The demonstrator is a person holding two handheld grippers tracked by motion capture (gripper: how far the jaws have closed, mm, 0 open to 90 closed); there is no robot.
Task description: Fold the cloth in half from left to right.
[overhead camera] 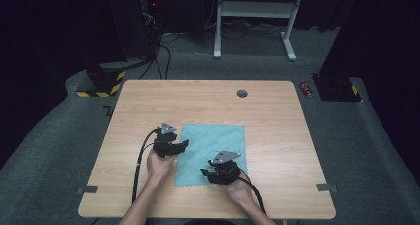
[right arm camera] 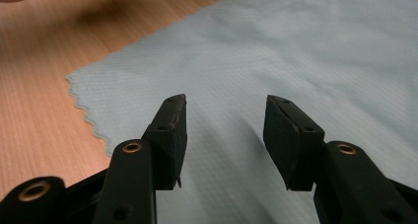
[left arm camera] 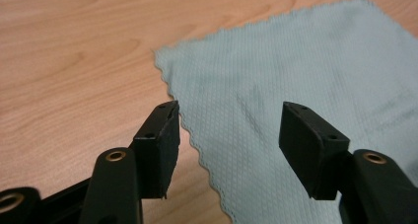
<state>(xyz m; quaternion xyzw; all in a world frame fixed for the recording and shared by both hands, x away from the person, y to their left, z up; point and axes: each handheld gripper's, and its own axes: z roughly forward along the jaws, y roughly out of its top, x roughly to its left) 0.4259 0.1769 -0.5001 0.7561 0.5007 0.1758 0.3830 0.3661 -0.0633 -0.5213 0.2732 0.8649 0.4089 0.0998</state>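
Observation:
A light teal cloth (overhead camera: 213, 145) lies flat on the wooden table (overhead camera: 198, 101). My left gripper (overhead camera: 184, 144) hovers at the cloth's left edge. In the left gripper view its jaws (left arm camera: 229, 110) stand wide apart over the scalloped edge of the cloth (left arm camera: 296, 61), one jaw above the wood, the other above the fabric, with nothing between them. My right gripper (overhead camera: 205, 173) is over the near part of the cloth. In the right gripper view it is open (right arm camera: 225, 101) just above the cloth (right arm camera: 296, 51), and the pads touch nothing.
A grey round grommet (overhead camera: 241, 93) sits in the tabletop at the back. Strips of tape (overhead camera: 88, 189) mark the near table corners. On the carpet beyond are a red can (overhead camera: 307, 89), a white stand (overhead camera: 257, 12) and a yellow-black striped base (overhead camera: 101, 88).

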